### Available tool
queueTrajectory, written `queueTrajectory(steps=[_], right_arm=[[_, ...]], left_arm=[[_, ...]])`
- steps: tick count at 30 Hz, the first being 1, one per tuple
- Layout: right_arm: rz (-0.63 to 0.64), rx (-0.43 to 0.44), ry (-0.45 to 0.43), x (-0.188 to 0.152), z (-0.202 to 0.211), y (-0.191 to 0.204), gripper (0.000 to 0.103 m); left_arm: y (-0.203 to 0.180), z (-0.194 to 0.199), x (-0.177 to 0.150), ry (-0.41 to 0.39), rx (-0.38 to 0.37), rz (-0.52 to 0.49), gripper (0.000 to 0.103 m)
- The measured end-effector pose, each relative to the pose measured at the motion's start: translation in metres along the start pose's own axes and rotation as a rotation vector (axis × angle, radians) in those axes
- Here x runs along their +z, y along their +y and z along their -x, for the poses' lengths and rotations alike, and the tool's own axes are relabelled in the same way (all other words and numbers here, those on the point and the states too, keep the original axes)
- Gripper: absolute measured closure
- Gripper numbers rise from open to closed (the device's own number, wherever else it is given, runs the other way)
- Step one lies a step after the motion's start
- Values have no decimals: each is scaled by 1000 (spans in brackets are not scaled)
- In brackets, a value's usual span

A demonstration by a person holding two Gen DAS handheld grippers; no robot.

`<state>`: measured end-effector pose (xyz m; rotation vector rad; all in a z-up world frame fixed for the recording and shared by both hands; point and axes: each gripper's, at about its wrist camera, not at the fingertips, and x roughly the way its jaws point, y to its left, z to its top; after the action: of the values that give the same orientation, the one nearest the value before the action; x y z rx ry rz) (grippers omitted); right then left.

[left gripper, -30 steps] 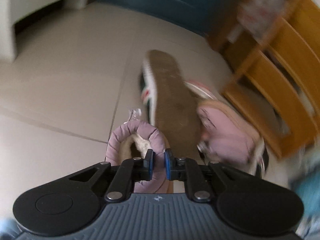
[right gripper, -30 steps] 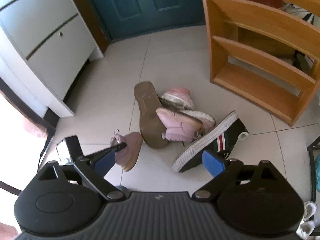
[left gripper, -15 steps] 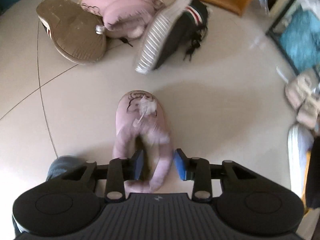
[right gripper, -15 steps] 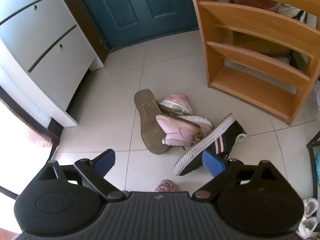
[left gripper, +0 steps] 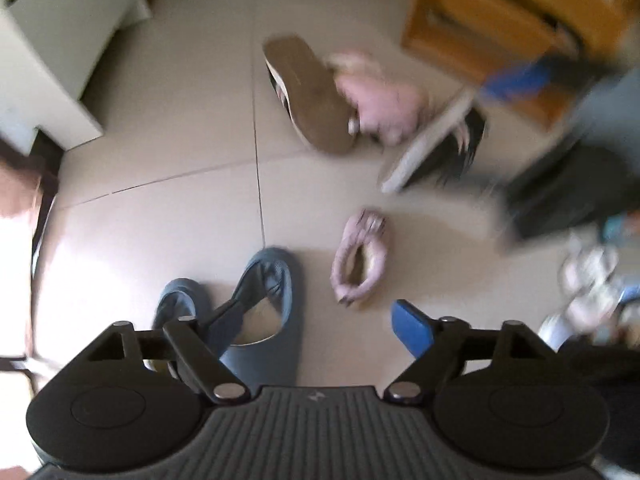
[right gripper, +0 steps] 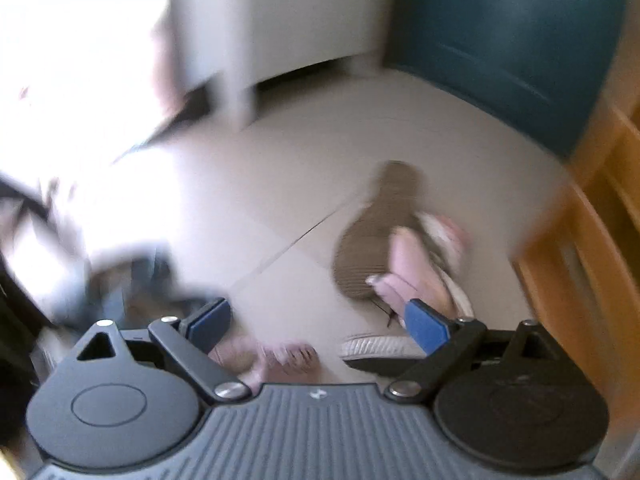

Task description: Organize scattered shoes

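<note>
White cabinet (left gripper: 60, 60) far left. Blue slippers (left gripper: 264, 292) on the floor (left gripper: 160, 208) under the left gripper (left gripper: 320, 324), whose fingers have just been opening and stand wide apart with nothing between them. Small pink shoe (left gripper: 360, 260) lies loose just right of the slippers. Shoe pile (left gripper: 360, 108) beyond, near the wooden rack (left gripper: 500, 20). Right gripper (right gripper: 316, 320) fingers apart, empty, over the pile.

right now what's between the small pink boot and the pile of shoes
Bare floor tile. The left wrist view shows the small pink boot lying alone, with nothing between it and the pile of shoes.
</note>
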<state>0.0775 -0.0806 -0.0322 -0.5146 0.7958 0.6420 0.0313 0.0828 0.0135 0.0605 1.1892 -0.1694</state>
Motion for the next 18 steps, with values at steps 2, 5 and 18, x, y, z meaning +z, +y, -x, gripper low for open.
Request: queueTrajectory(steps=[2,5,18], right_arm=[[157,44,48,-4,-35,20,14],[377,99,92,-12,-69,48,21],[632,231,227,-21,-176,75,72]], left_arm=[[2,-5,2,19,-2,29,18],[9,-11,4,31,31,34,18],[27,-4,1,-11,10,92,5]])
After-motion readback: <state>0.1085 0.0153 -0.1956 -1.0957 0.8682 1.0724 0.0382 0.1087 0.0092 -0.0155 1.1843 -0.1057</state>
